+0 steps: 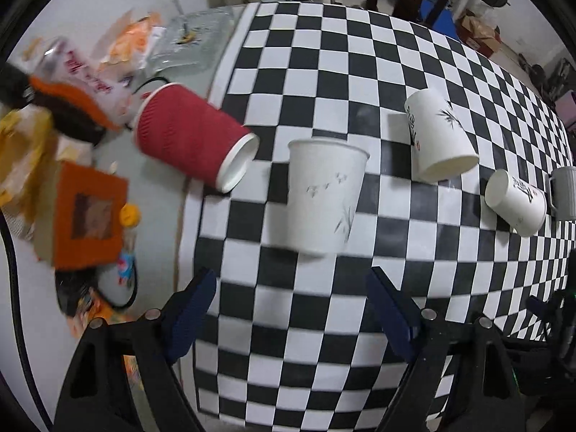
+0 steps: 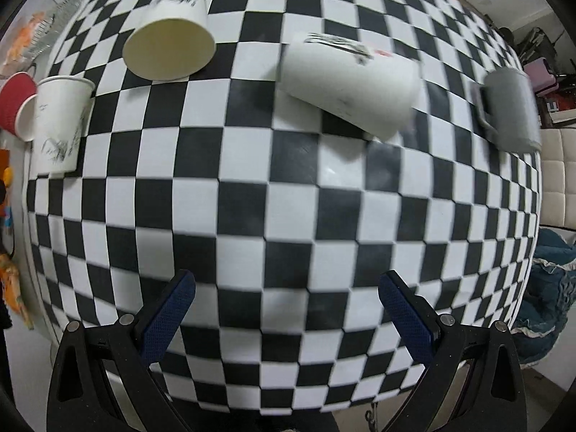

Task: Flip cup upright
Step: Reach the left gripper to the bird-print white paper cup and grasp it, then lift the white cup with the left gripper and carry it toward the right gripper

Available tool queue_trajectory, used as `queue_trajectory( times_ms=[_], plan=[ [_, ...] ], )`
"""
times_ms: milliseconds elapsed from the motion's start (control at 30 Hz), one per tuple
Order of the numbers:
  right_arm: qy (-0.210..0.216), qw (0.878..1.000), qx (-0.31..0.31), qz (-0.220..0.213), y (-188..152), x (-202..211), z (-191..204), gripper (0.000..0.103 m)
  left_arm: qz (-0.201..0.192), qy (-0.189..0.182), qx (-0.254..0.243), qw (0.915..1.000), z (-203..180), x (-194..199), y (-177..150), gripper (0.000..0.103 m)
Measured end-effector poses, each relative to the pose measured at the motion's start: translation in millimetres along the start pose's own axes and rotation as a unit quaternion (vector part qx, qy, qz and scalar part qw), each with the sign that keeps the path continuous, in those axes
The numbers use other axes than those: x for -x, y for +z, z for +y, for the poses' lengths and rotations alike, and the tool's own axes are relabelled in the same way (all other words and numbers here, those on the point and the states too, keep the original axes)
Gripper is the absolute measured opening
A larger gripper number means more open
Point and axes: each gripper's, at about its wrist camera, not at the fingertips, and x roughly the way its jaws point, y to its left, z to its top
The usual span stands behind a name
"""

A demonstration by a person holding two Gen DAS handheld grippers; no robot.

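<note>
**Q:** Checkered black-and-white tablecloth [image 1: 324, 342] fills the left wrist view. What stands on it?

**A:** A white paper cup [image 1: 324, 194] stands upright just ahead of the left gripper [image 1: 291, 309], whose blue-padded fingers are spread apart, holding nothing. Left of it a red ribbed cup [image 1: 190, 136] lies on its side at the cloth's edge, mouth toward the white cup. To the right, two more printed white cups lie tipped over: one [image 1: 439, 136] near the middle, another [image 1: 514, 201] farther right beside a grey mug [image 1: 565, 194]. Blurred clutter sits off the cloth at left.

**Q:** And the right wrist view?

**A:** Same cloth [image 2: 288, 216]. The right gripper [image 2: 288, 309] is also spread wide and empty. Well ahead, a tipped white cup [image 2: 349, 86] lies on its side, blurred; the grey mug [image 2: 511, 108] is to its right. Another tipped cup [image 2: 169, 46] shows its open mouth at upper left, with the upright cup [image 2: 61, 122] and red cup [image 2: 14, 100] at far left.
</note>
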Motion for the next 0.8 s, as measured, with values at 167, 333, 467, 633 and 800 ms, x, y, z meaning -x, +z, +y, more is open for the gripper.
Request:
queue_trajectory(
  times_ms=[167, 333, 467, 633, 800],
  plan=[
    [-0.009, 1.000, 0.005, 0.007, 27.9, -13.5, 18.4, 0.102, 0.017, -0.010, -0.014, 0.9997, -6.4, -20.9, 24.8, 0.084],
    [-0.013, 1.000, 0.011, 0.013, 48.4, -19.5, 32.8, 0.103, 0.029, -0.016, -0.021, 0.9992, -9.4, -38.9, 43.6, 0.084],
    [-0.018, 1.000, 0.019, 0.015, 62.0, -23.5, 44.2, 0.102, 0.035, -0.020, -0.023, 0.9989, -9.5, -49.6, 57.6, 0.078],
    [-0.021, 0.999, 0.024, 0.019, 73.4, -27.0, 52.9, 0.103, 0.041, -0.027, -0.026, 0.9985, -8.8, -60.3, 69.5, 0.058],
    [-0.026, 0.999, 0.030, 0.019, 92.2, -28.8, 68.6, 0.103, 0.037, -0.026, -0.031, 0.9985, -11.1, -65.0, 78.2, 0.054]
  ],
)
